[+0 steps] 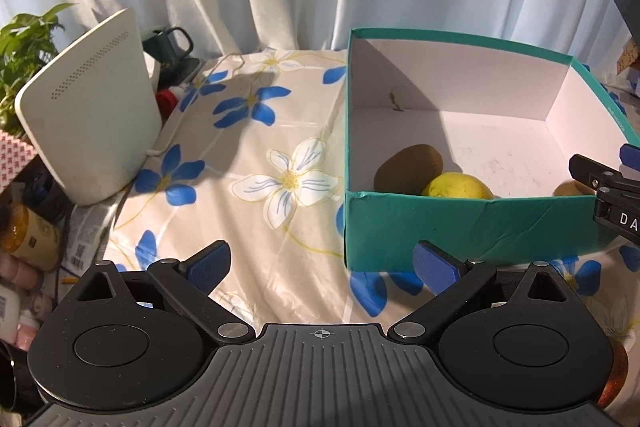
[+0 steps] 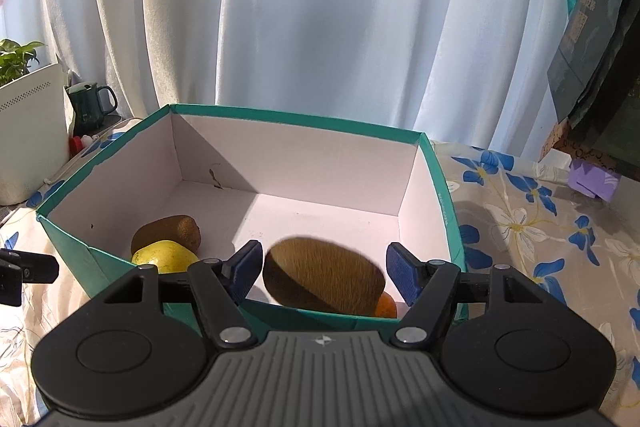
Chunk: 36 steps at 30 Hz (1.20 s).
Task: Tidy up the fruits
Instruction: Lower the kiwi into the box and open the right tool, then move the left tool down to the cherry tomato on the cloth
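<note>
Box: teal outside, white inside, open-topped, standing on the flowered tablecloth.
Kiwi, left corner: on the box floor against the near wall, touching the lemon.
Kiwi, near wall: blurred, between the right pads but clear of both, inside the box over its near wall.
Orange fruit: partly hidden behind that kiwi, at the near wall.
Right gripper: jaws apart, gripping nothing.
Left gripper: jaws wide, empty, above the tablecloth just outside the box's near-left corner.
White device: upright at the table's left edge.
</note>
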Each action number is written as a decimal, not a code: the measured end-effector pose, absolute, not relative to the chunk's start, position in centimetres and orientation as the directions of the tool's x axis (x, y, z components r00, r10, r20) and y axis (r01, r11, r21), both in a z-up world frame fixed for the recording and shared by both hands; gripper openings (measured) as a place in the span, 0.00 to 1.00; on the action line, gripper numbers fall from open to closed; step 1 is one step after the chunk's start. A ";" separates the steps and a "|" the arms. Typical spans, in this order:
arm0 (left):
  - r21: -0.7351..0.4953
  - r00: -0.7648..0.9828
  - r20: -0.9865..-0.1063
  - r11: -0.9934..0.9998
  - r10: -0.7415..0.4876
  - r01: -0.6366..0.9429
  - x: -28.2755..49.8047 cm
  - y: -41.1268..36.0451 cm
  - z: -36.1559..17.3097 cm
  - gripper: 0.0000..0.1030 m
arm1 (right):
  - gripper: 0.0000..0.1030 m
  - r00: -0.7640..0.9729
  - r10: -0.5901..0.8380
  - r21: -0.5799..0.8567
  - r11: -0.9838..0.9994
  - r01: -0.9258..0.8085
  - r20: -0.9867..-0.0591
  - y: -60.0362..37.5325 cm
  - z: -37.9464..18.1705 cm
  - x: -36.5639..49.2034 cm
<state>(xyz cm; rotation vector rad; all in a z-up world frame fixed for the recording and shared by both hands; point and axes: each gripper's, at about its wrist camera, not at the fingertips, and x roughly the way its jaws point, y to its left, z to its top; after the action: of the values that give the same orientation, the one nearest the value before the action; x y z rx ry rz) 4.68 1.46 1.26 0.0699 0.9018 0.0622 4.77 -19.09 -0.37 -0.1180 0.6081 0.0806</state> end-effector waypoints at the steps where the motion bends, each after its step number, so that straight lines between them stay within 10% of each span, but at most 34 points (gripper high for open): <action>1: 0.088 0.621 -0.780 0.996 0.078 -0.016 4.6 1.3 1.1 0.98 | 0.67 0.819 0.037 -0.095 0.989 -0.111 -0.573 -19.0 -0.3 4.7; 6: 0.081 0.628 -0.778 0.995 0.032 0.050 4.2 0.4 0.2 0.98 | 0.70 0.829 0.028 -0.105 0.989 -0.104 -0.559 -19.0 0.4 4.1; 13: 0.087 0.608 -0.793 0.985 -0.021 0.148 3.4 -1.0 -2.3 0.97 | 0.99 0.921 -0.002 -0.064 0.998 -0.026 -0.390 -20.8 4.3 -1.1; 36: 0.069 0.589 -0.800 0.956 -0.118 0.285 2.2 -3.6 -5.6 0.81 | 1.00 0.896 -0.092 -0.015 0.995 0.095 -0.434 -22.0 3.4 -5.6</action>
<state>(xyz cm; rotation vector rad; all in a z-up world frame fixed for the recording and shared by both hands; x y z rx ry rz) 2.16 -3.57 -5.63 0.1979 0.9128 -0.2362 -5.61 -22.04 3.41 0.0068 0.4496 -0.0967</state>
